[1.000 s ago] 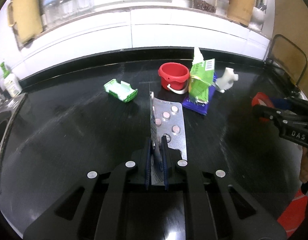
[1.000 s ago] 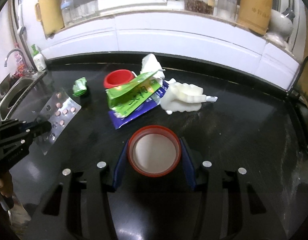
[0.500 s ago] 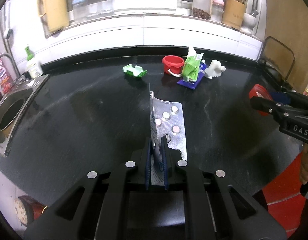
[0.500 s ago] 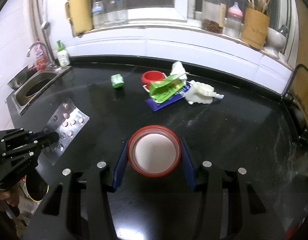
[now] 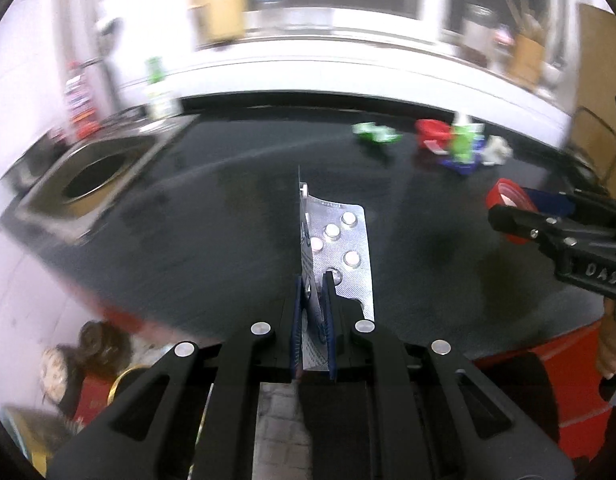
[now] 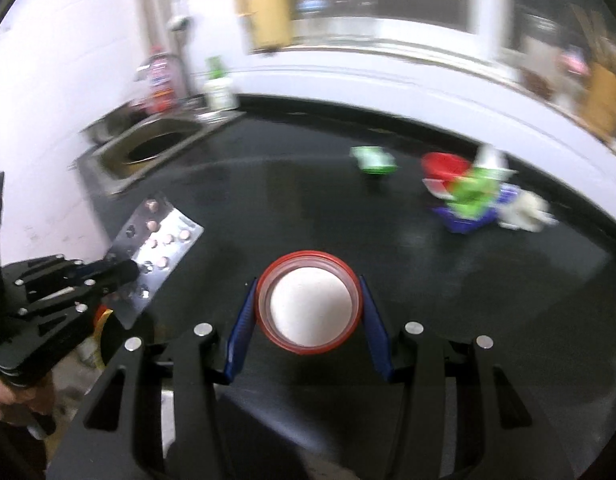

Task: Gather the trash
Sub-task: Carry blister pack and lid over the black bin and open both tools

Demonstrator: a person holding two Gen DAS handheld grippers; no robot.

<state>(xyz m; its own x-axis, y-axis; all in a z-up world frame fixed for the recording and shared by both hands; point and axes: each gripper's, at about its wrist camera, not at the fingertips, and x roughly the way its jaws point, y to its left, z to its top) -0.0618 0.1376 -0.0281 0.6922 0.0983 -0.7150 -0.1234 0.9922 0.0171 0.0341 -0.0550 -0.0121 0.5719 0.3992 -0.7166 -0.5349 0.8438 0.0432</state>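
i'm in the carrying step: both hands are loaded and pulled back near the front edge of the black worktop [image 5: 228,216]. my left gripper [image 5: 312,280] has its fingers pinched tight on the bottom corner of a silver pill strip [image 5: 339,248], which stands up in the middle of the left view, a few pills in their pockets. my right gripper [image 6: 308,300] has its fingers spread around a round red-rimmed lid [image 6: 309,306] with a white middle, pads pressing on its left and right sides, low in the centre of the right view.

more trash lies far off on the worktop, in the upper right of both views: a crumpled green box [image 6: 373,159], a small red bucket [image 6: 443,164], and a heap of green and blue wrappers [image 6: 473,200] with a white crumpled scrap [image 6: 525,210] just beside it. the sink [image 5: 92,178] sits at the left.

no bin shows plainly; something red lies below the worktop edge at lower right of the left view, but i cannot tell what it is. next, i judge, i must find the bin, hold each piece over it, and part the fingers one hand at a time, keeping the thin strip from slipping early.
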